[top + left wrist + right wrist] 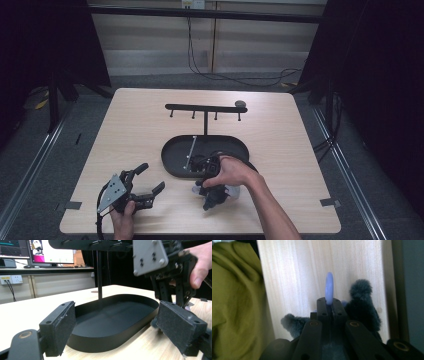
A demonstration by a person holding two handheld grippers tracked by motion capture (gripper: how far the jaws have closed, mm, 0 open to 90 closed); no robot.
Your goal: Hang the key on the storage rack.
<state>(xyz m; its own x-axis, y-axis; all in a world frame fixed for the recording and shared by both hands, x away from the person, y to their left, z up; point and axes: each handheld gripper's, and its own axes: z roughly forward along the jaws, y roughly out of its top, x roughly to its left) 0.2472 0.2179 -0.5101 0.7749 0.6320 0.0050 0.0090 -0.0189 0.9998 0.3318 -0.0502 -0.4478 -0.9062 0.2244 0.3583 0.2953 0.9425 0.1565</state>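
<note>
Right gripper is clamped tight on a pale blue ring, edge-on between the pads, a dark fuzzy toy bunched just behind it. It points down at the table's near side, just in front of the black tray. The rack with its 4 pegs stands beyond the tray, so the ring must travel up and away. Left gripper rests wide open, holding nothing, farther off. The toy's shape is hard to make out.
</note>
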